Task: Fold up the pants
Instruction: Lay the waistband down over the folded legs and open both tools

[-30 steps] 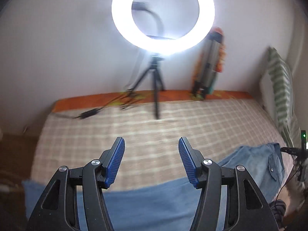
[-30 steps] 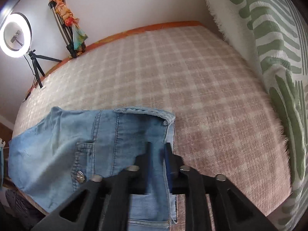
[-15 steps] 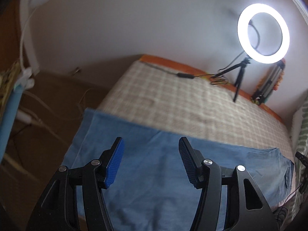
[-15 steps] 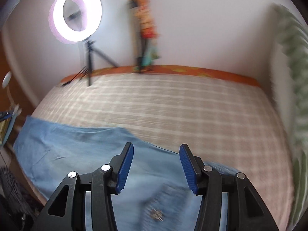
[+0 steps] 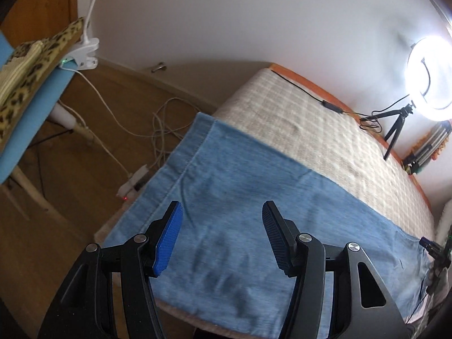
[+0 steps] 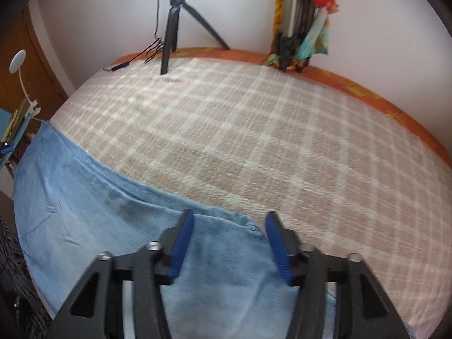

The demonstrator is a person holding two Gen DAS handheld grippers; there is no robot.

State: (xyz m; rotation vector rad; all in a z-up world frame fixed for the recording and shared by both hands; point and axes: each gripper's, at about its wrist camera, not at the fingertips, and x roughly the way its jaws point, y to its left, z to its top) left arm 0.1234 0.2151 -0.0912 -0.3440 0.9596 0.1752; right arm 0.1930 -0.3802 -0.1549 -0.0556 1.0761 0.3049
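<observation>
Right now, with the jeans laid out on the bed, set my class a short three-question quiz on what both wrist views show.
1. True or false: the left gripper has its jaws clamped on the jeans.
2. What lit thing stands on the tripod at the far side of the bed? A) ring light B) desk fan C) mirror
3. Fill in: the right gripper hovers over the jeans' ____ end, near the button.

Key
1. False: the jaws stand apart above the denim.
2. A, the ring light.
3. Waistband.
</observation>
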